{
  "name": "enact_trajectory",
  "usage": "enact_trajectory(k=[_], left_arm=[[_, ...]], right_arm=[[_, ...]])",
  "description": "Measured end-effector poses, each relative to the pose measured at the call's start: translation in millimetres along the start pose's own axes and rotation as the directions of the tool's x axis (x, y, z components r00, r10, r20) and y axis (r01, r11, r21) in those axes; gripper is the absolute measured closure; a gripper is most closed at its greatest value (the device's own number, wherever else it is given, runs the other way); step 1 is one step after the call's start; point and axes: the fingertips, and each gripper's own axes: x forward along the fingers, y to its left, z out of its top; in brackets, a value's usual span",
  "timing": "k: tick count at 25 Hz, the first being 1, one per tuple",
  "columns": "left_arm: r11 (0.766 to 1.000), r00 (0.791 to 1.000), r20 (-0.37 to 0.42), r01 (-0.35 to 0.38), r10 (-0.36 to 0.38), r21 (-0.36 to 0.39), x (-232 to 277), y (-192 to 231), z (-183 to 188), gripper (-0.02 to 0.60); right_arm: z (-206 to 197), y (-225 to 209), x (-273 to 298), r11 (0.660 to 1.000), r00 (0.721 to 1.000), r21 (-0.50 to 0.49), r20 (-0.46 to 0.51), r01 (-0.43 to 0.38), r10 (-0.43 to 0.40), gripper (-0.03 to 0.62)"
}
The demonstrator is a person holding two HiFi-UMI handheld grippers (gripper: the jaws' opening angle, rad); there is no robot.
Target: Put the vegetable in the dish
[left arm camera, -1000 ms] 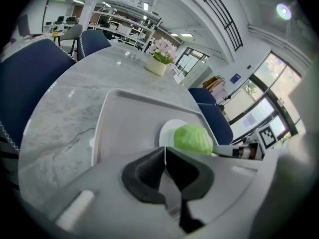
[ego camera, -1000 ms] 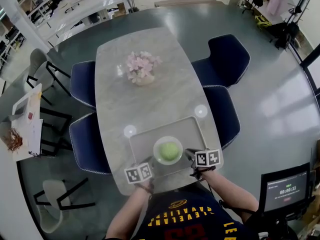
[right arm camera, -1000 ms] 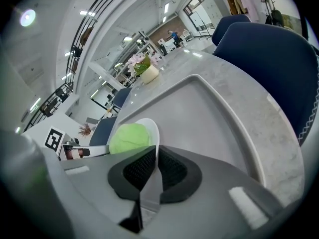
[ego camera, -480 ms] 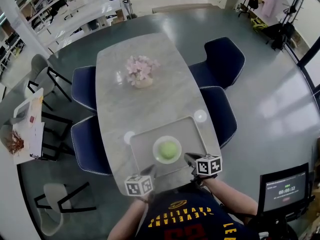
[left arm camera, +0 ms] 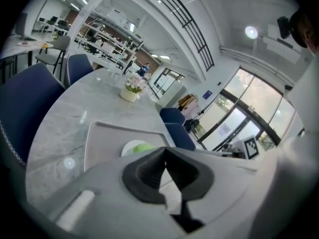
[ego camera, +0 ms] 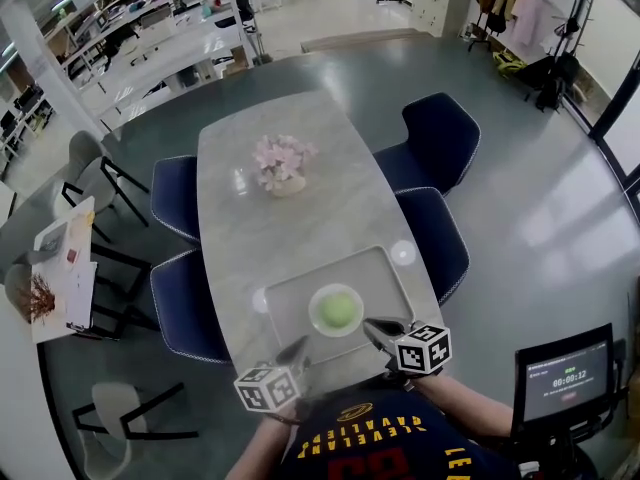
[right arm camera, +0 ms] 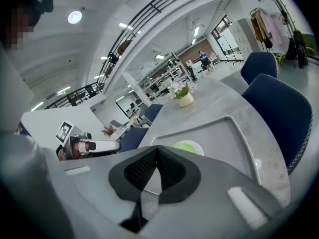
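Note:
A round green vegetable (ego camera: 338,310) lies in the pale green dish (ego camera: 322,320), which stands on a grey tray (ego camera: 290,298) near the table's front edge. The dish (left arm camera: 130,147) with the vegetable (left arm camera: 145,146) shows just beyond the left jaws, and the dish (right arm camera: 188,147) also shows past the right jaws. My left gripper (ego camera: 299,347) hangs at the tray's near left corner, shut and empty. On the dish's near right, my right gripper (ego camera: 371,326) is also shut and empty. Neither touches the dish.
A vase of pink flowers (ego camera: 280,163) stands mid-table on the marble table (ego camera: 250,228). Blue chairs (ego camera: 435,133) flank both long sides. In the right gripper view, the left gripper (right arm camera: 89,146) is visible at the left. A screen (ego camera: 565,373) stands at the lower right.
Both grippers have drawn back from the dish toward the person and lifted a little. The vegetable and dish stay put on the tray.

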Motion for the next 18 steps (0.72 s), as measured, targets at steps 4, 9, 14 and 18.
enact_trajectory(k=[4, 9, 14, 18], left_arm=[[0.995, 0.998, 0.054, 0.035, -0.04, 0.093, -27, -32, 25, 0.58], [0.978, 0.989, 0.119, 0.064, -0.088, 0.198, -44, -67, 52, 0.58], [0.968, 0.986, 0.125, 0.081, -0.114, 0.238, -47, -86, 54, 0.58], [0.963, 0.986, 0.11, 0.092, -0.124, 0.255, -43, -87, 51, 0.58]], right_arm=[[19, 42, -15, 0.996, 0.997, -0.077, 0.058, -0.038, 0.042, 0.588], [52, 75, -28, 0.985, 0.987, -0.156, 0.135, -0.069, 0.09, 0.588], [75, 108, -39, 0.974, 0.97, -0.202, 0.198, -0.1, 0.141, 0.588], [77, 113, -39, 0.971, 0.963, -0.223, 0.231, -0.087, 0.139, 0.588]])
